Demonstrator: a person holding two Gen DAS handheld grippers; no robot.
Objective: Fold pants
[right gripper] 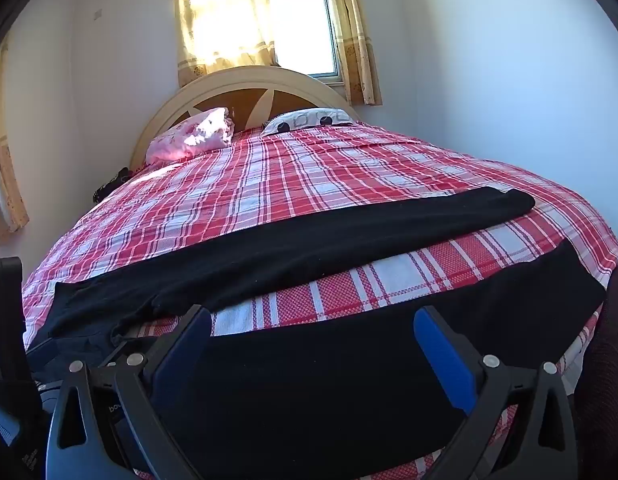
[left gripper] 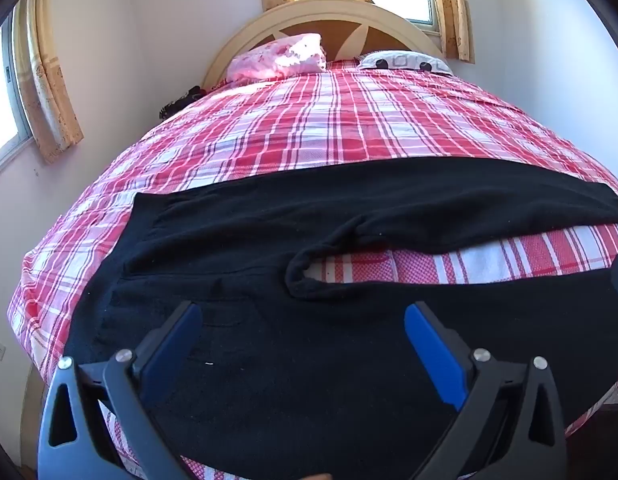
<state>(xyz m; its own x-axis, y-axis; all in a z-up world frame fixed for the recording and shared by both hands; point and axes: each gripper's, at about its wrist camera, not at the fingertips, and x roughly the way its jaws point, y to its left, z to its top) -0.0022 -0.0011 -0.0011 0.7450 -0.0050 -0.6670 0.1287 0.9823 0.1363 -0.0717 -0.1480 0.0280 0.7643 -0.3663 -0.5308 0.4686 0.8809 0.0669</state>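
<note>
Black pants (left gripper: 269, 344) lie spread flat across the near end of a bed with a red and white plaid sheet (left gripper: 309, 128). The waist is at the left and the two legs run to the right with a strip of sheet between them. My left gripper (left gripper: 303, 316) is open and empty, over the seat and near leg by the crotch. In the right wrist view the far leg (right gripper: 309, 244) and near leg (right gripper: 349, 360) show. My right gripper (right gripper: 313, 320) is open and empty over the near leg.
A pink pillow (left gripper: 281, 58) and a white patterned pillow (left gripper: 405, 60) lie at the curved headboard (left gripper: 329, 12). Walls stand close on the left and right of the bed. Curtained windows (right gripper: 301, 28) are behind and to the left.
</note>
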